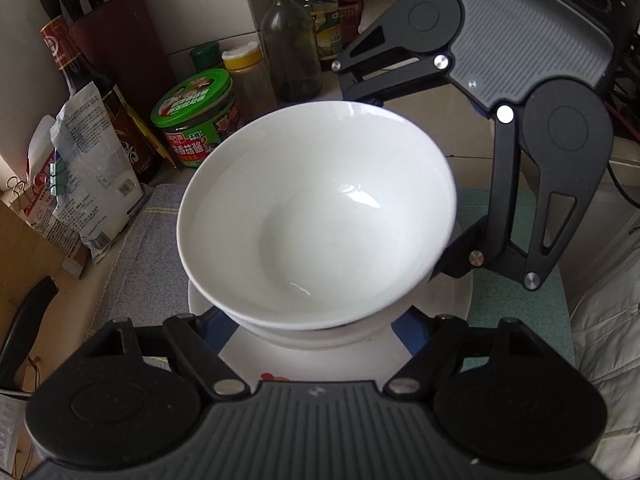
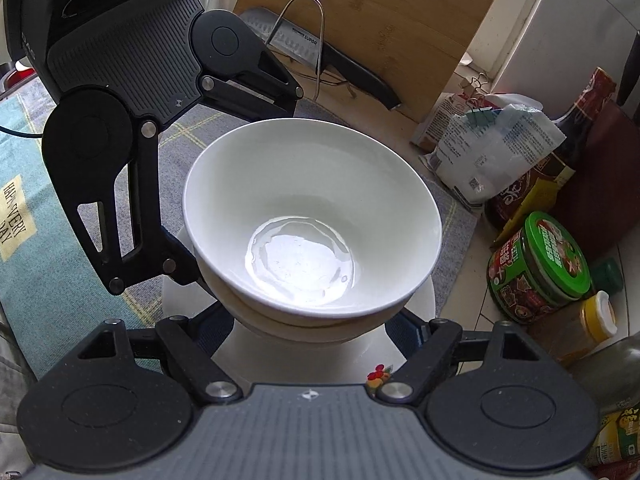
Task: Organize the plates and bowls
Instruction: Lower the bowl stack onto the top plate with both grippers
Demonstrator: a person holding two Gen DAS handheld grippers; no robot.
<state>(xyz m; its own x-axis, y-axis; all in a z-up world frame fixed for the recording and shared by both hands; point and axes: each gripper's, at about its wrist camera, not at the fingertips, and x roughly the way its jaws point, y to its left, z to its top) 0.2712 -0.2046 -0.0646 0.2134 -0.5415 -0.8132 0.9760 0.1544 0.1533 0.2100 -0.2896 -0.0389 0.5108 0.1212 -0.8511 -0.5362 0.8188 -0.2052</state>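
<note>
Nearest each camera, the left gripper [image 1: 316, 320] and the right gripper [image 2: 312, 322] both have their jaws partly spread around a stack of white bowls [image 1: 320, 216], one from each side; the fingertips are hidden under the rim, so the pads seem to press on the lower bowl's wall, though actual contact is not visible. The upper bowl [image 2: 312, 216] sits nested and slightly tilted in the one below, and the stack hangs over, or maybe already rests on, a white plate [image 1: 256, 360] with a small fruit print, which lies on a grey dish towel [image 1: 152, 248]. To do this well, I would keep both hands level and moving together, centre the stack over the plate, and lower slowly so the loose top bowl does not slide. Farther off, keep clear of the green-lidded jar [image 1: 196, 120], sauce bottles [image 1: 292, 40] and knife block [image 1: 120, 36]
</note>
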